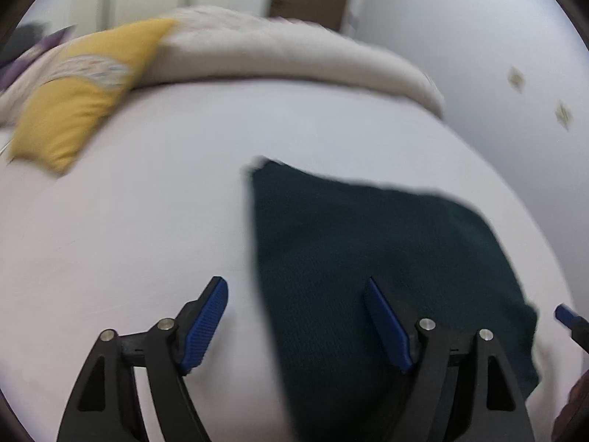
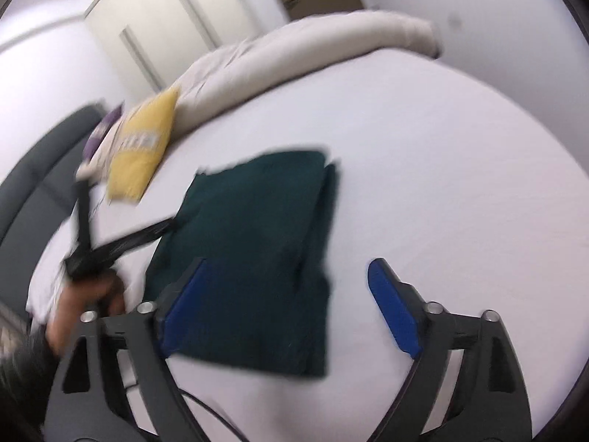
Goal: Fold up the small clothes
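Note:
A dark green knitted garment (image 1: 368,258) lies folded flat on the white bed sheet (image 1: 129,221). It also shows in the right wrist view (image 2: 257,250). My left gripper (image 1: 296,326) is open and empty, held just above the garment's left edge. My right gripper (image 2: 291,309) is open and empty, above the garment's near right corner. One blue pad of the right gripper (image 1: 565,315) shows at the right edge of the left wrist view. The left gripper, held in a hand, shows in the right wrist view (image 2: 121,217), beside the garment's left edge.
A yellow cushion (image 1: 81,99) and a rolled beige duvet (image 1: 294,59) lie at the far side of the bed. A dark grey headboard (image 2: 33,191) runs along the left. White wardrobe doors (image 2: 165,29) stand behind. A white wall (image 1: 497,73) runs along the right.

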`<state>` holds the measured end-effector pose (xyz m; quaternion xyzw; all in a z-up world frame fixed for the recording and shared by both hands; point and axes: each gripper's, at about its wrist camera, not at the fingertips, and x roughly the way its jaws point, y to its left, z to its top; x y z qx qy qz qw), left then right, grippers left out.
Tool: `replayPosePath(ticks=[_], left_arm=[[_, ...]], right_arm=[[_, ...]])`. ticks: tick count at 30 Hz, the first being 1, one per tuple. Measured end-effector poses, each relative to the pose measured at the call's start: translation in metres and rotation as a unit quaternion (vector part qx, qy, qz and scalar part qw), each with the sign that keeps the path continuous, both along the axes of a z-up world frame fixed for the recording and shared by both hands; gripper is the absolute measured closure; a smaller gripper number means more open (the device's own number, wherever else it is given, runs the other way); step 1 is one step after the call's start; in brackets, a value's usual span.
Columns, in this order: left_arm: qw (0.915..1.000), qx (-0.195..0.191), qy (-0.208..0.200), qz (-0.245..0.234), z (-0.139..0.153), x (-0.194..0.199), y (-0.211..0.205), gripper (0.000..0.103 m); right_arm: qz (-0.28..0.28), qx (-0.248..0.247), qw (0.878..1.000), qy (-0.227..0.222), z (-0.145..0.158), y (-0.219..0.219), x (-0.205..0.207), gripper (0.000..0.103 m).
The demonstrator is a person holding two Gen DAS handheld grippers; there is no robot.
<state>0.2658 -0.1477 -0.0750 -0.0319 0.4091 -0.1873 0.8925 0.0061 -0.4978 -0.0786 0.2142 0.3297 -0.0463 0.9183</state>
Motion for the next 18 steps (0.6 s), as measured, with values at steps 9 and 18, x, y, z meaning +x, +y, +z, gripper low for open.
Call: replayPosePath(ticks=[9, 18], left_arm=[[0.9875, -0.071, 0.138, -0.028, -0.032, 0.016, 0.009, 0.015], [0.9884, -0.030, 0.133, -0.067, -0.030, 0.025, -0.030, 0.046]], right_arm=[[-0.001, 0.194, 0.978, 0.076, -0.058, -0.060, 0.074, 0.051], [0.030, 0.195, 0.972, 0.125, -0.089, -0.029, 0.147, 0.073]])
